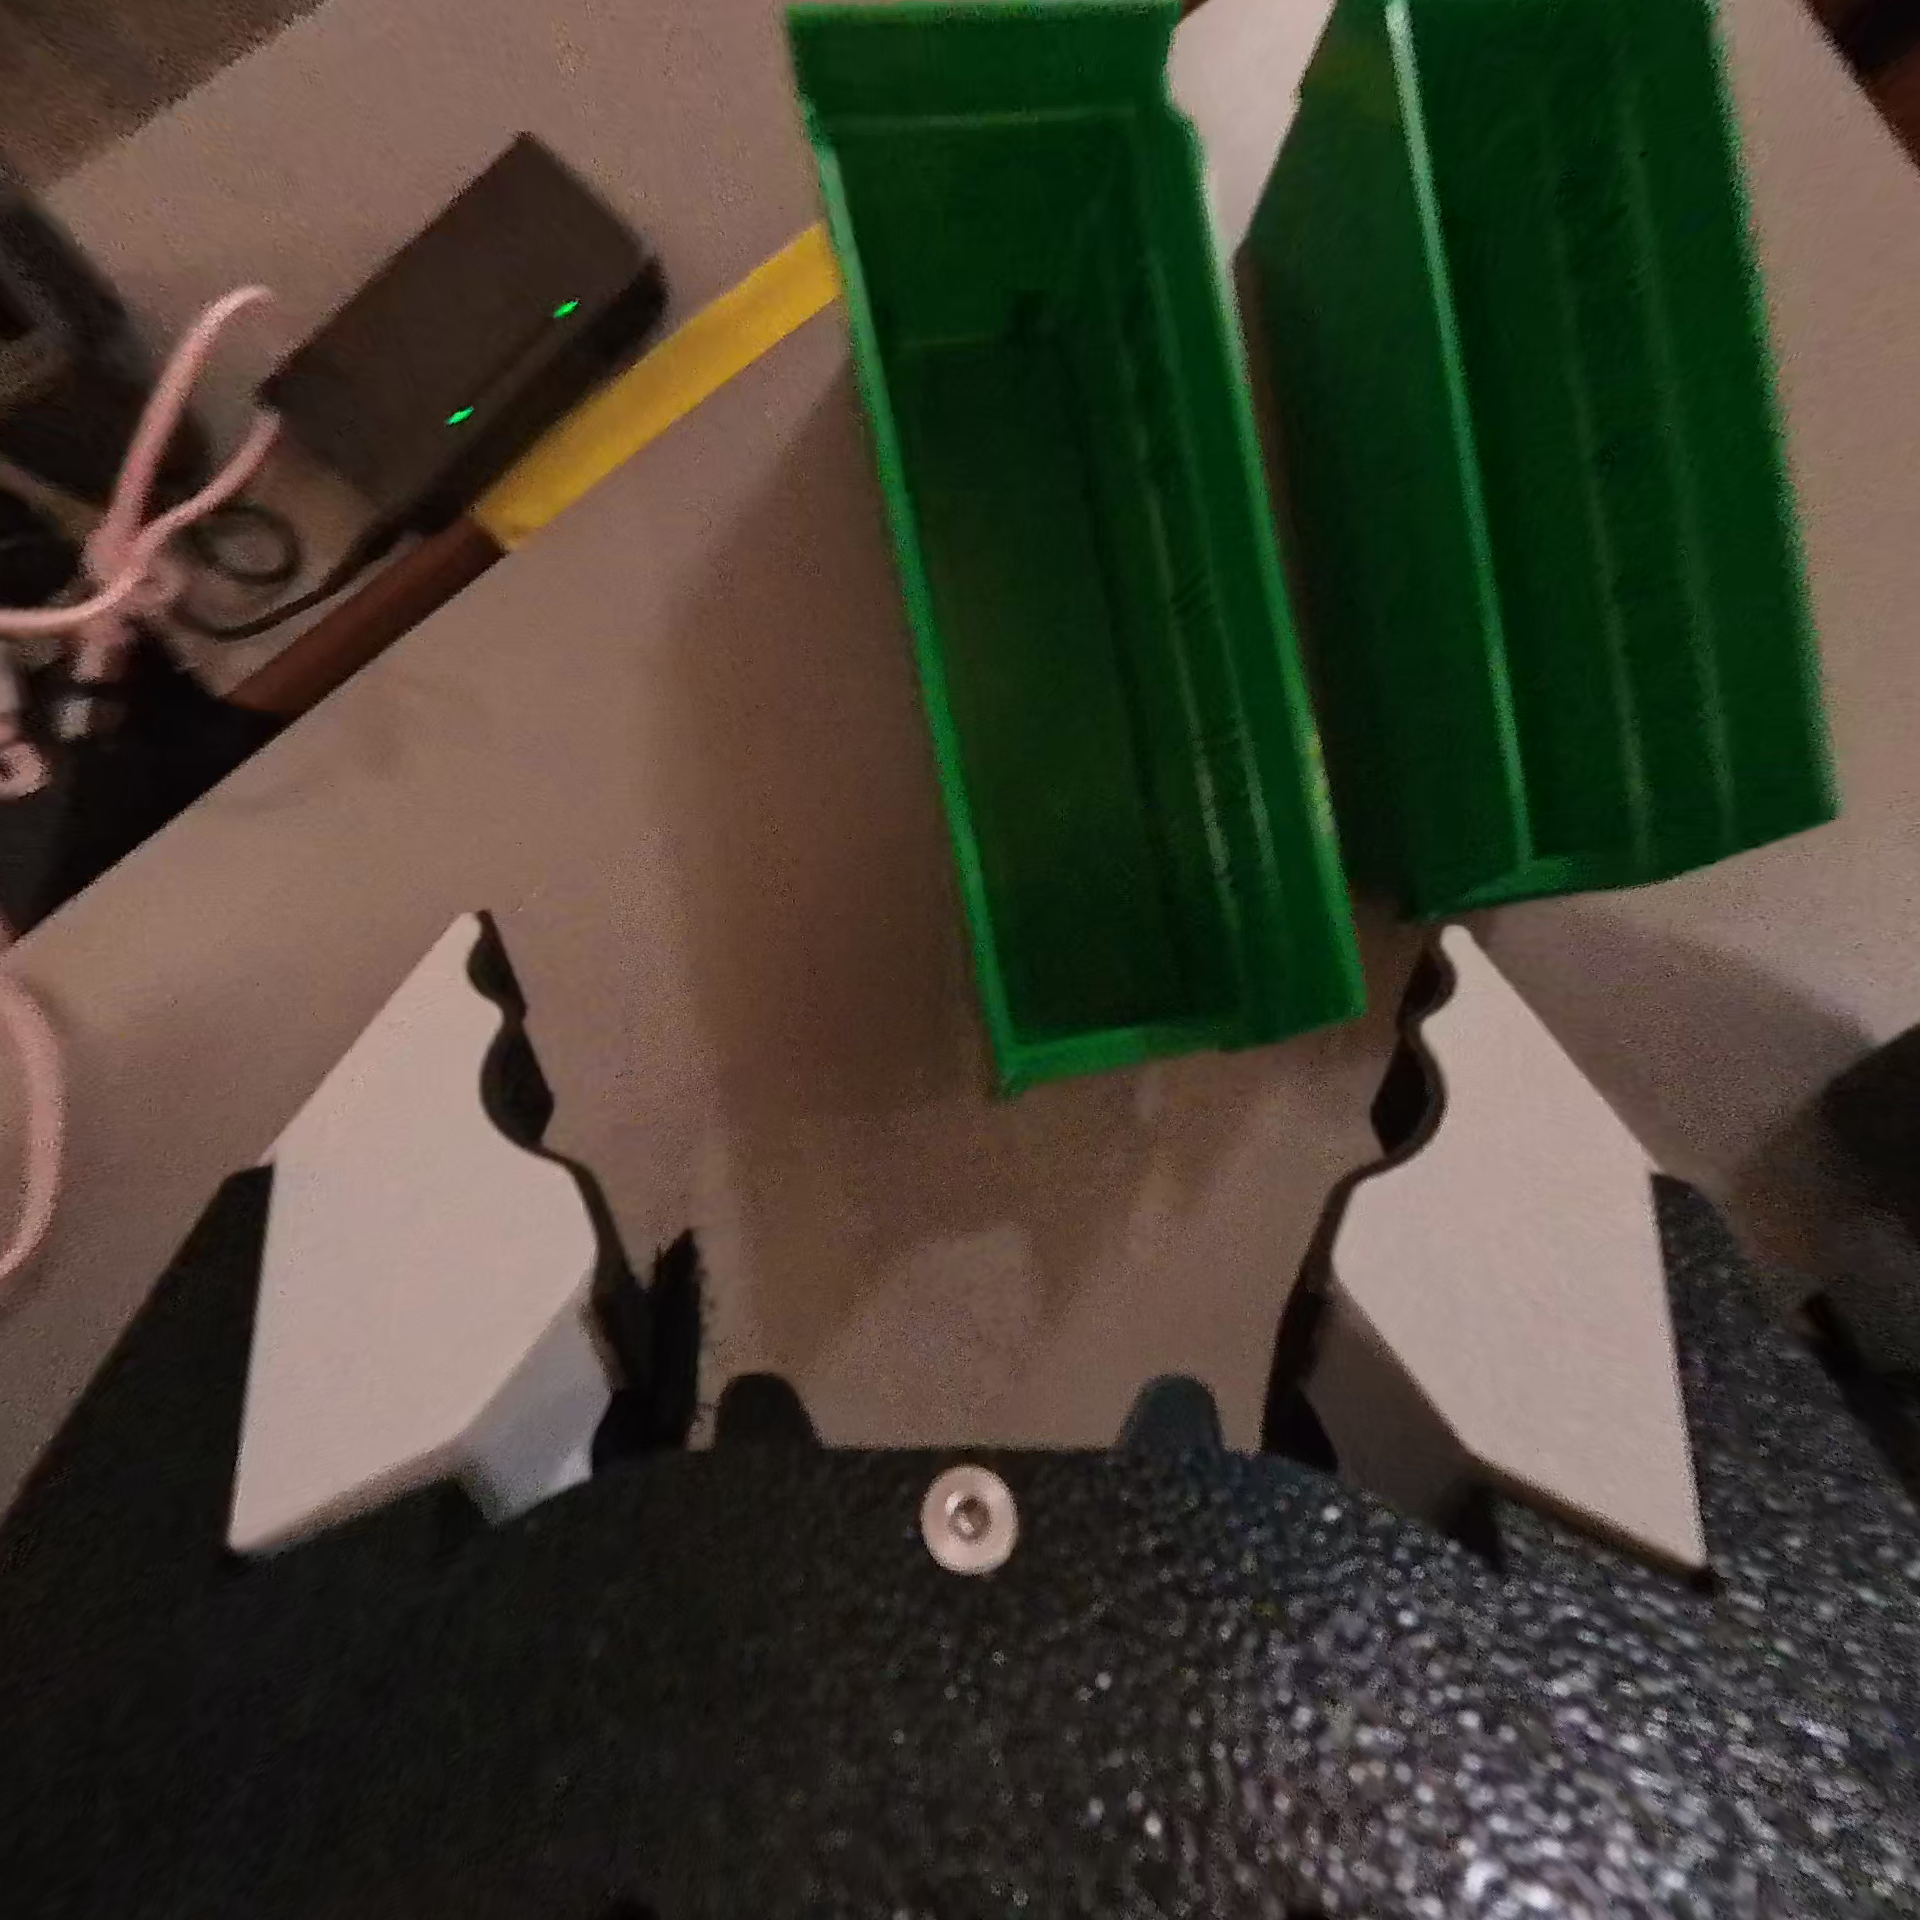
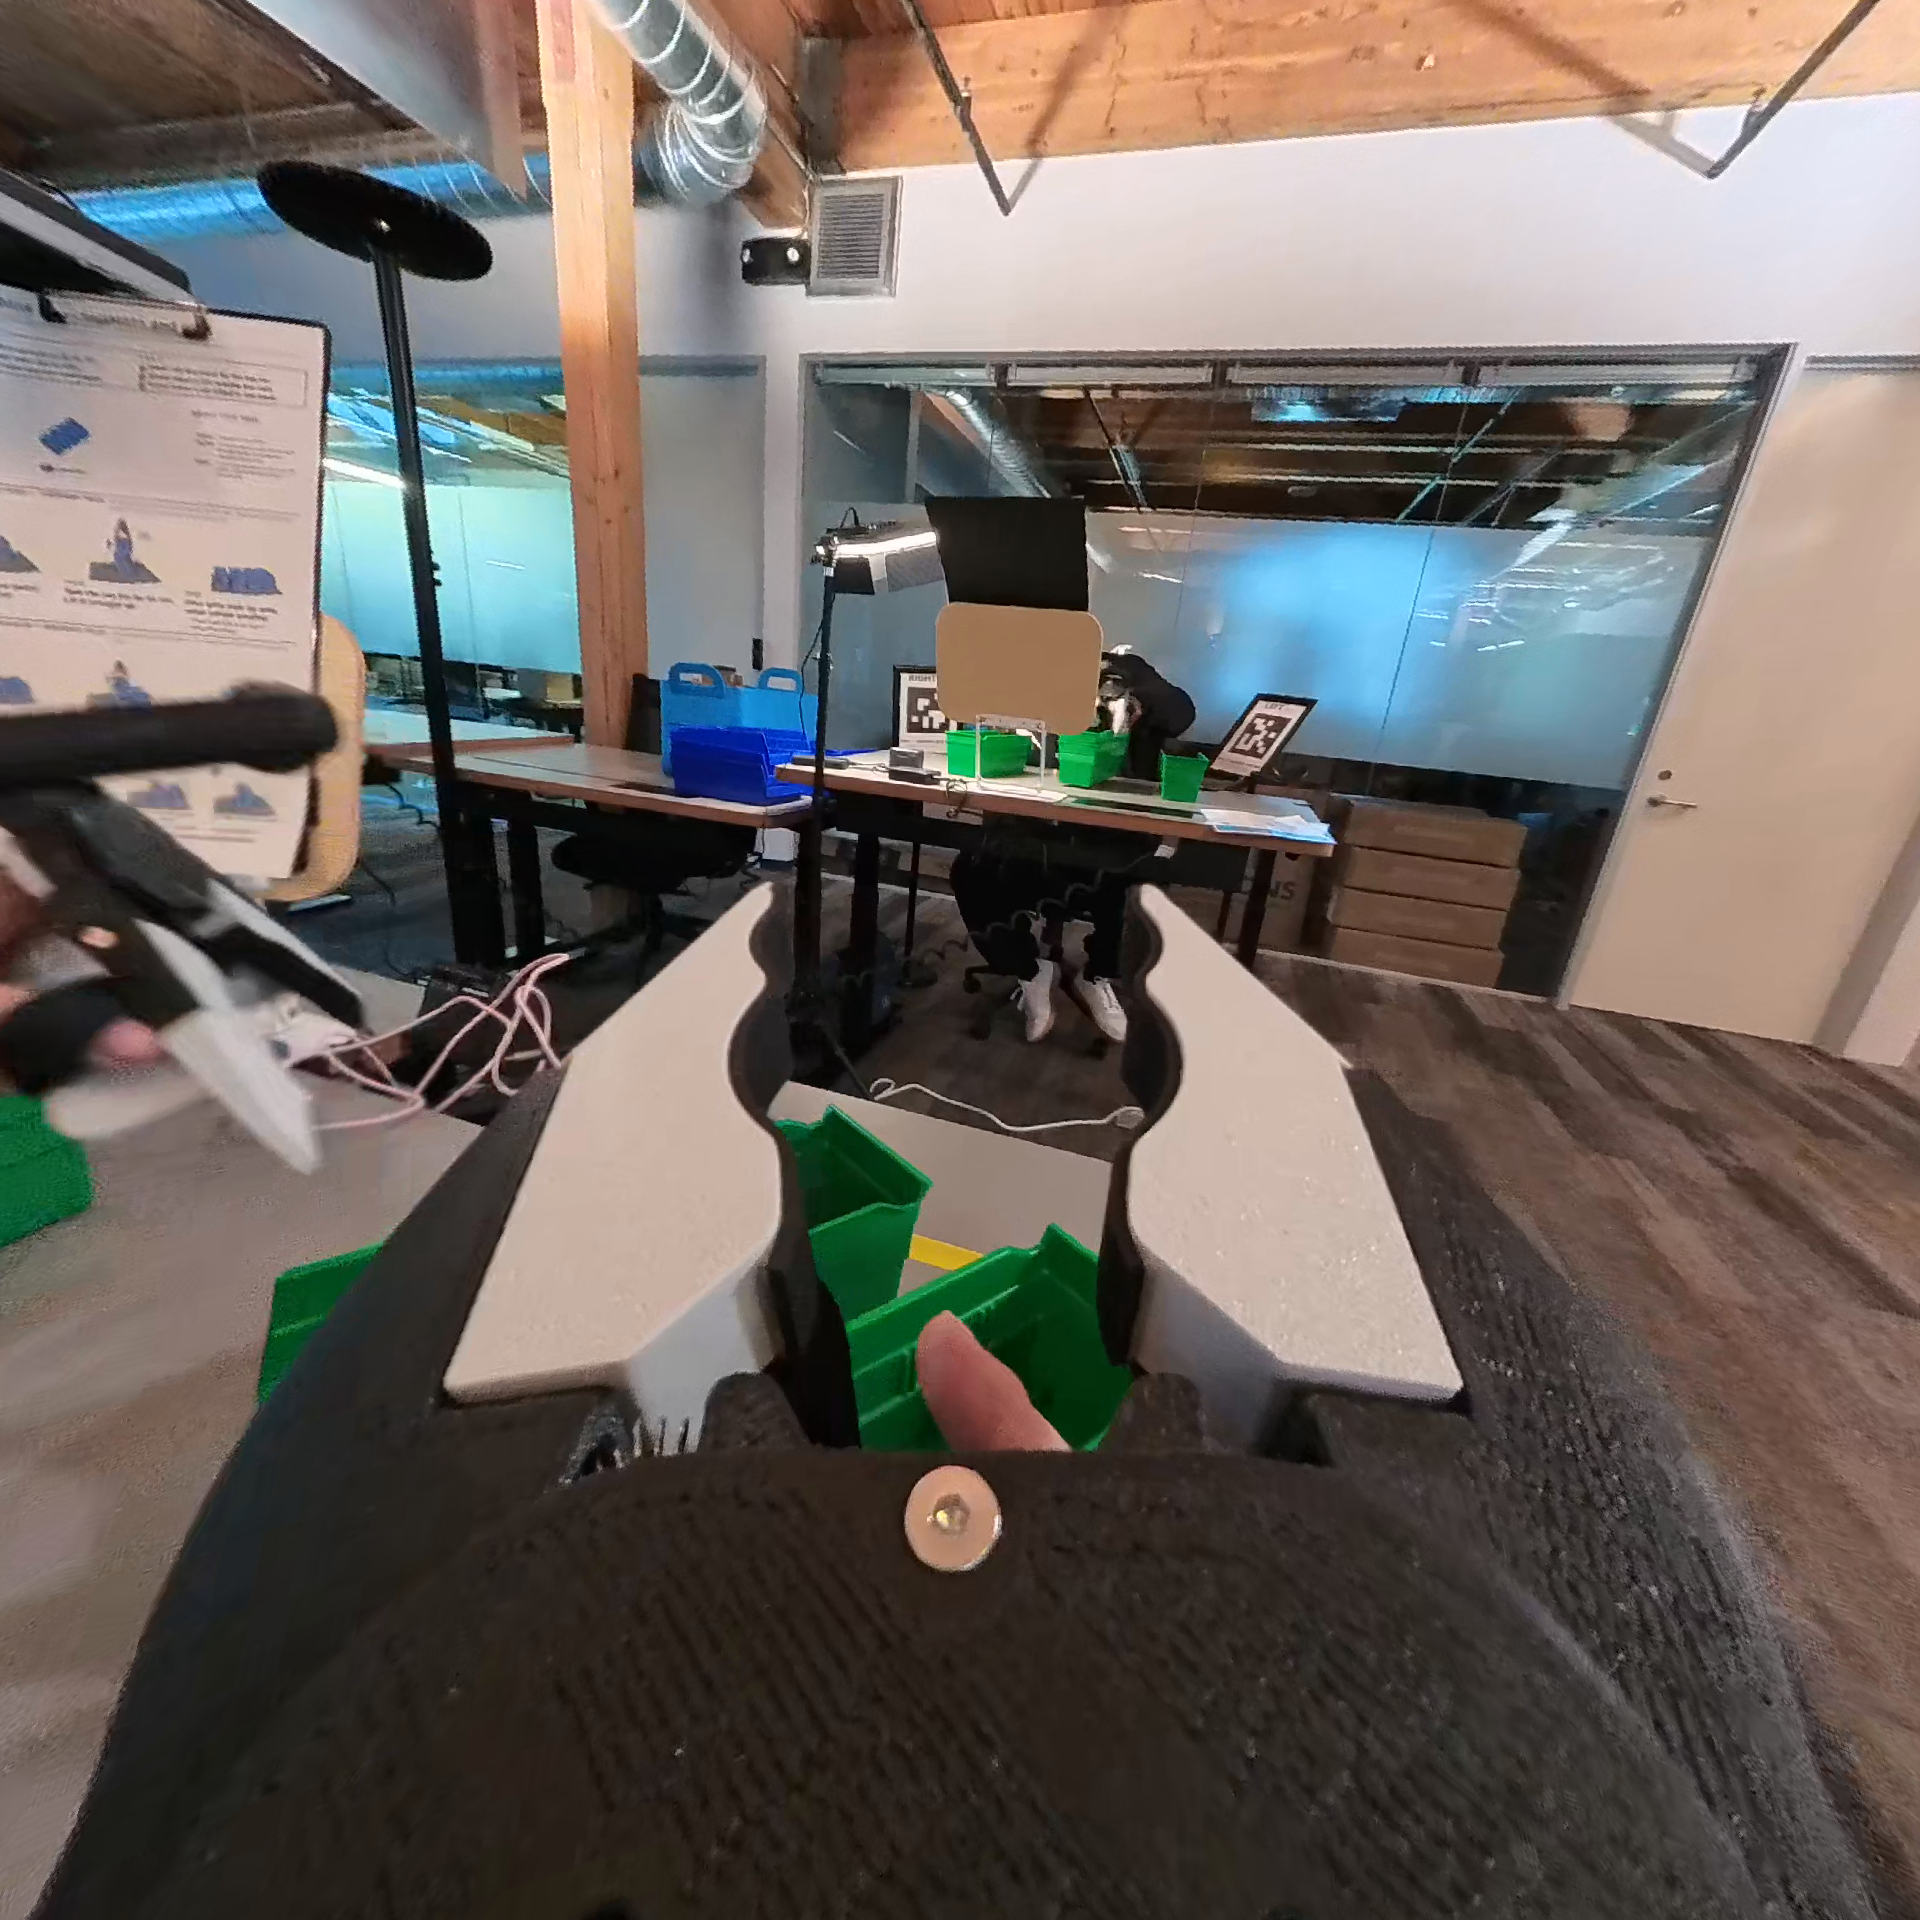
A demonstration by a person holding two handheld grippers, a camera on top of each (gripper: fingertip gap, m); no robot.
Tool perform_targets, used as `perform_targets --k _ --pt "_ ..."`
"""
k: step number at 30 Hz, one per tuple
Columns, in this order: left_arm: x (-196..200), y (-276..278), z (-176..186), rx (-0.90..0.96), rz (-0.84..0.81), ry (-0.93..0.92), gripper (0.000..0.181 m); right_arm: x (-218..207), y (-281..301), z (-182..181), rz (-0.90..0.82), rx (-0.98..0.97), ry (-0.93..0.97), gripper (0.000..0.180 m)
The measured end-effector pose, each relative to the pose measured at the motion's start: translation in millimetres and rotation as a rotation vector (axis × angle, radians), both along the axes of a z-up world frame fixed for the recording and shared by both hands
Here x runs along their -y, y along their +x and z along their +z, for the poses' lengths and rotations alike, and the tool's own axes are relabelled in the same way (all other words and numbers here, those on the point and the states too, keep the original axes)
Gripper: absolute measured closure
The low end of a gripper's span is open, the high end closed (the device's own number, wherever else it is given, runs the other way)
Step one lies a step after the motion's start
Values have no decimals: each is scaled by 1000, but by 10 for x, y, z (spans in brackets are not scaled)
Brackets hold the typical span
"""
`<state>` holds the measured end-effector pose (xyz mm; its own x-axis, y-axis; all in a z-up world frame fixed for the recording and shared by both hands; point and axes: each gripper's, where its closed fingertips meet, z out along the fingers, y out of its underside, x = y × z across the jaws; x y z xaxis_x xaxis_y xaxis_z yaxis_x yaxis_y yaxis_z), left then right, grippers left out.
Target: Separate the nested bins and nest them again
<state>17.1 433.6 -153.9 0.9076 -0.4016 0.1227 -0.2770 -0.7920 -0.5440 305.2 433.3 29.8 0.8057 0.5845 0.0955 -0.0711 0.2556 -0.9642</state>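
Observation:
In the left wrist view two green bins stand side by side on the beige table [image 1: 644, 831]. The middle bin [image 1: 1091, 623] seems to hold another bin nested inside it. The second bin [image 1: 1538, 468] is just to its right. My left gripper [image 1: 966, 935] is open and empty, a little short of the bins' near ends. My right gripper [image 2: 956, 914] is open, raised and pointing across the room. Two green bins [image 2: 862, 1195] [image 2: 997, 1320] show low between its fingers, with a person's fingertip [image 2: 977, 1382] in front. The left gripper [image 2: 239, 1039] shows blurred at the left.
A black box with green lights [image 1: 457, 332], yellow tape [image 1: 665, 384] and pink cord [image 1: 156, 499] lie near the table's left edge. A clipboard with a sheet [image 2: 156, 520] stands at the left. More green bin parts [image 2: 42, 1174] [image 2: 312, 1309] sit beside it. A far desk [image 2: 1039, 800] has a person seated.

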Motion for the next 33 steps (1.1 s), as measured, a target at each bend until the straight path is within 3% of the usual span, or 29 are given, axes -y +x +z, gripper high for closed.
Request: perform_targets --k 5,8,11,16,21,22,23,25,33 --pt "888 -1633 274 -225 294 -113 21 -8 -70 -25 11 14 -8 116" --pt "1440 -2422 301 -232 511 -169 22 9 -148 -26 37 17 -9 116" --pt "1913 -2841 150 -189 654 -232 21 22 -239 -48 60 34 -14 116" --pt "2181 -2901 -200 -43 702 -276 21 38 -365 -92 77 77 -18 116" --pt "2331 -2884 -554 -56 717 -409 22 53 -465 -135 90 116 -21 115" --pt "2342 -2825 -587 -22 718 -436 42 49 -472 -140 86 119 -21 114" --pt "2327 -2793 -563 11 729 -438 59 32 -461 -136 69 116 -21 112" --pt "2380 -2759 -510 24 737 -476 68 -4 -429 -134 31 117 -20 112" --pt "2313 -2819 233 -32 745 -290 75 26 -435 -106 56 101 -11 112"
